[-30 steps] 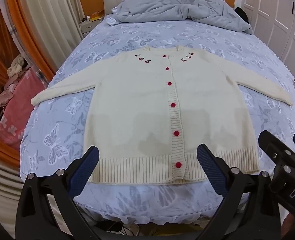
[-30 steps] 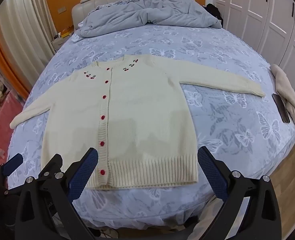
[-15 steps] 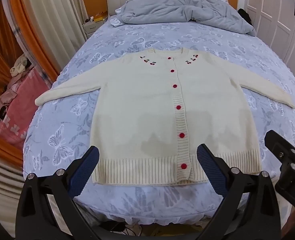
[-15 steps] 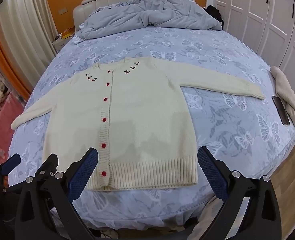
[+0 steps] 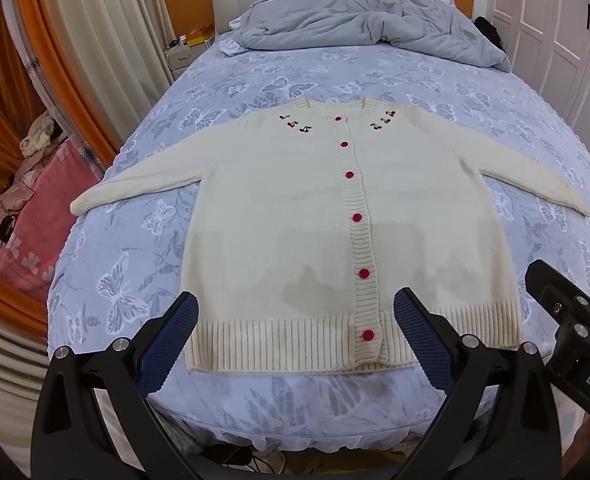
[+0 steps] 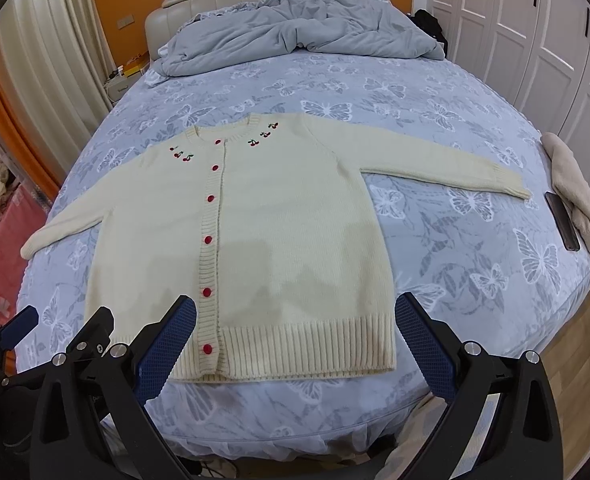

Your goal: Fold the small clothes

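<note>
Now your left claw [image 5: 295, 344] and right claw [image 6: 295, 344] are both wide apart and hold nothing. Your cardigan [image 5: 335, 220] lies flat on the bed [image 5: 335, 68], buttons up, sleeves out, hem near the edge. Grab too little knit and it may slip. Tug hard and it could slide off the bed.

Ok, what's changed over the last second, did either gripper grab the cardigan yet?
No grab. Both grippers only shifted their aim: in the left gripper view the cardigan slid slightly right and down, and the right gripper view barely moved. Both sets of jaws stayed wide open, short of the hem. The cardigan stayed flat and buttoned on the bed, sleeves spread.
</note>
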